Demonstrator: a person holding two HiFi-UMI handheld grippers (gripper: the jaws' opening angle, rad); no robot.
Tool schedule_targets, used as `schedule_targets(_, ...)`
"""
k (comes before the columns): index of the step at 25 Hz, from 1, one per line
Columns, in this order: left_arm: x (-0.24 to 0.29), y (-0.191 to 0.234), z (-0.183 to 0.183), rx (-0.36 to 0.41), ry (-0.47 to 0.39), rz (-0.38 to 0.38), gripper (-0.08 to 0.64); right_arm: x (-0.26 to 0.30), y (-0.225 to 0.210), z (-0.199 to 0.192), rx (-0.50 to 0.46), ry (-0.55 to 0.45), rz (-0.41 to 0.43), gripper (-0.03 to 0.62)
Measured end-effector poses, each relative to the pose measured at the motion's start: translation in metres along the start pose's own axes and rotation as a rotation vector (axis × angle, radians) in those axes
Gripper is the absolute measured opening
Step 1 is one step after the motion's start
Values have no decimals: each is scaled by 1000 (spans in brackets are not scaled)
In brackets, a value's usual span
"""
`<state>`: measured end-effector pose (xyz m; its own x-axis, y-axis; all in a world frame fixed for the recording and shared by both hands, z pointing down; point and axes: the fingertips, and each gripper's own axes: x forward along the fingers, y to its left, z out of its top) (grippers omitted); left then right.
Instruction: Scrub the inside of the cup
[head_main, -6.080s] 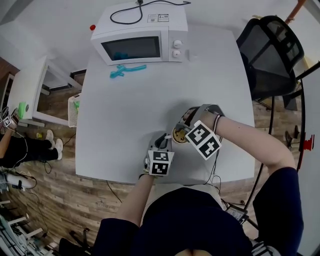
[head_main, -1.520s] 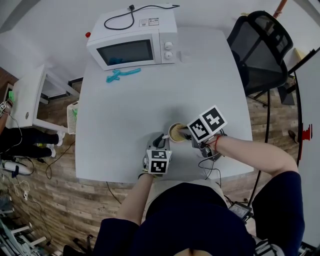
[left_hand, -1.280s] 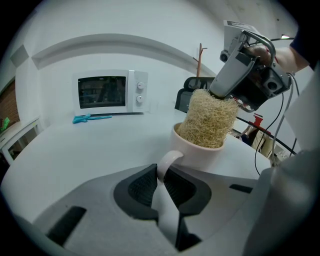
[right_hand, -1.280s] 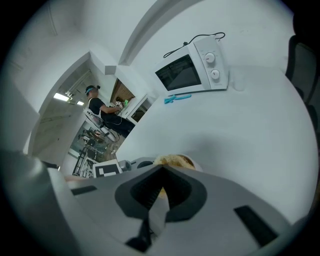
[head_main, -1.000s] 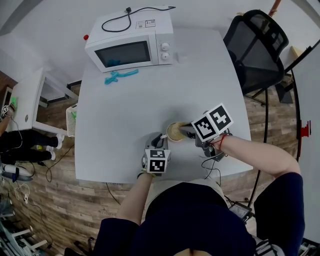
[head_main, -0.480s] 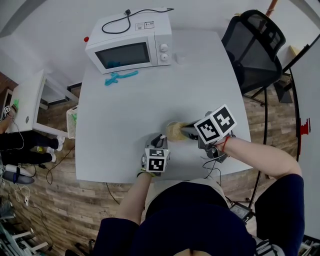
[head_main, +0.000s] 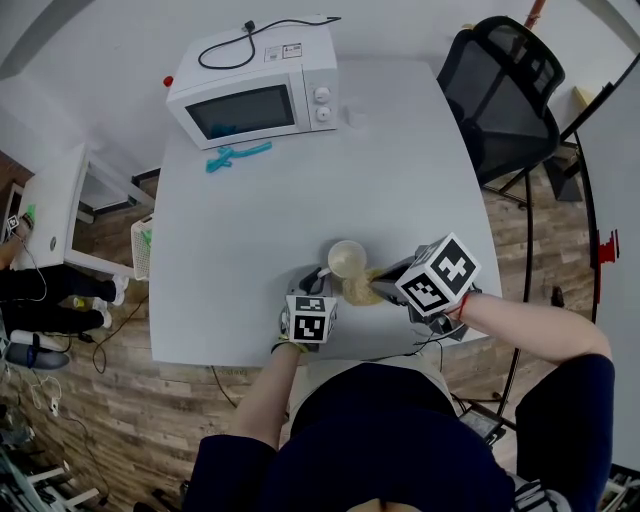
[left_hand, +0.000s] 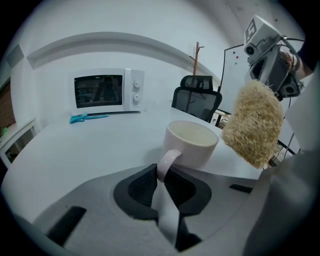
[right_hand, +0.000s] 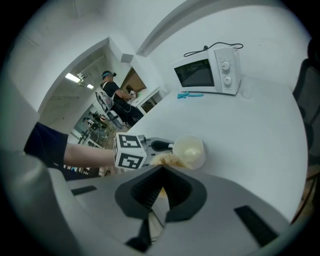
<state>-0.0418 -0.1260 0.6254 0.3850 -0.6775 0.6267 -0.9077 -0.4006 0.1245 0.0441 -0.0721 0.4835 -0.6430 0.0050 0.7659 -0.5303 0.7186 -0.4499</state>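
A cream cup (head_main: 347, 257) stands upright on the white table (head_main: 270, 210), near its front edge. My left gripper (head_main: 318, 279) is shut on the cup's handle (left_hand: 167, 161), which sits between the dark pads. The cup's inside (left_hand: 192, 134) is empty. My right gripper (head_main: 388, 283) is shut on a tan fibrous scrubber (head_main: 360, 290). The scrubber hangs just outside the cup, by its near right side (left_hand: 252, 123). In the right gripper view the scrubber (right_hand: 165, 160) shows past the shut jaws, with the cup (right_hand: 189, 150) behind it.
A white microwave (head_main: 255, 85) stands at the table's far end, with a teal tool (head_main: 236, 155) in front of it. A black chair (head_main: 500, 90) is at the right. A small white side table (head_main: 45, 205) stands at the left. A person (right_hand: 114, 95) stands in the background.
My right gripper has drawn the scrubber out of the cup and moved it toward the table's near edge. The cup and the left gripper have stayed put.
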Motion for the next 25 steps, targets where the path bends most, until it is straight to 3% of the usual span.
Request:
schedule_targets(12, -1, -2, -1, 1, 15, -2, 46, 56, 1, -17, -116, 128, -24, 25)
schedule_targets(25, -2, -4, 0, -5, 6, -14, 46, 59, -18, -19, -57, 125, -36, 25)
